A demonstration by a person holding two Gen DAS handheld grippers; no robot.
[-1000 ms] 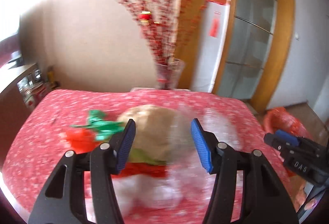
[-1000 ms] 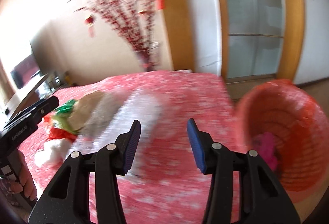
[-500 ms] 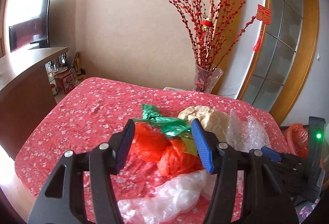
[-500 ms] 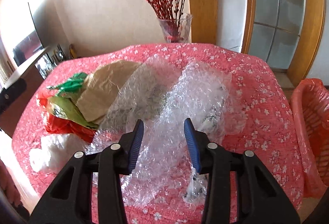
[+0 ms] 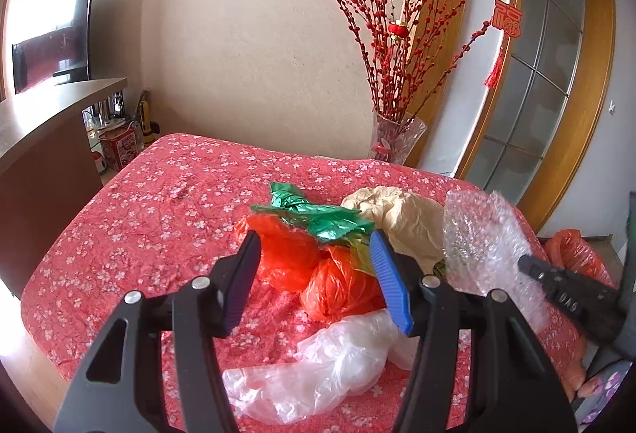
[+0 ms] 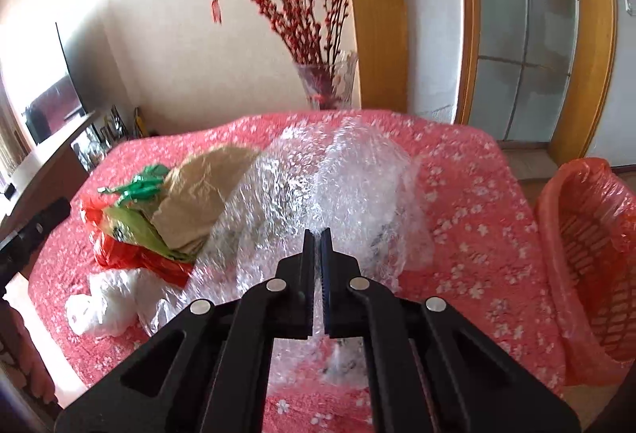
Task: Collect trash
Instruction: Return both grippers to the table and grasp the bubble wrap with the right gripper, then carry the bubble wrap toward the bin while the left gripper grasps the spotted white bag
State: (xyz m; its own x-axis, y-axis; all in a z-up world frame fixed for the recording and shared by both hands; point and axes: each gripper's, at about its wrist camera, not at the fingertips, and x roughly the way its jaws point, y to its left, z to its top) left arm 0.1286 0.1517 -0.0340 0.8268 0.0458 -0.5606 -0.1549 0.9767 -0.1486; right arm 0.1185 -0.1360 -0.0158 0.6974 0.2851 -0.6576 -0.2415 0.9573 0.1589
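Note:
Trash lies heaped on the red flowered tablecloth: orange plastic bags, a green foil wrapper, crumpled brown paper, a clear white plastic bag and bubble wrap. My left gripper is open and empty, hovering just before the orange bags. My right gripper is shut on the bubble wrap, whose sheet stands raised around the fingers; it also shows in the left wrist view. An orange-lined basket stands off the table's right edge.
A glass vase with red blossom branches stands at the table's far edge. A dark counter with a television lies left. A wooden-framed glass door is behind the basket.
My right gripper closed on the bubble wrap and lifted it. My left gripper swung left from the brown paper to the orange bags and stays open.

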